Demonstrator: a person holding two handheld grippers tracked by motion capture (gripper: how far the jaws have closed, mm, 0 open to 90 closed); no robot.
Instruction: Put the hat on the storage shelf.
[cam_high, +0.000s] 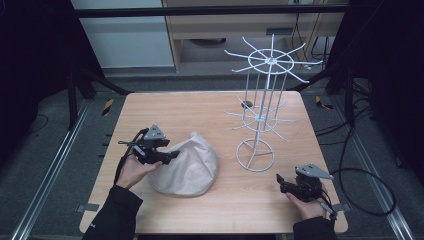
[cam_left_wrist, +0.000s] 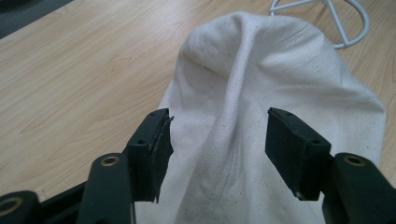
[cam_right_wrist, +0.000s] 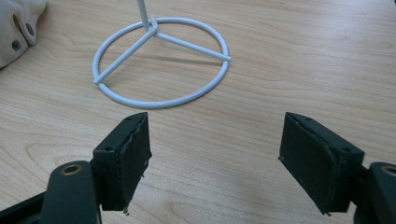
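Even overhead light keeps the table (cam_high: 210, 105) bright while its surroundings fall dark; shadows are soft, glare slight, the high view somewhat grainy

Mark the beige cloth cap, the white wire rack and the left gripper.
beige cloth cap (cam_high: 190, 167), high view, crown.
white wire rack (cam_high: 255, 154), high view, ring base.
left gripper (cam_left_wrist: 217, 137), left gripper view, between open jaws.
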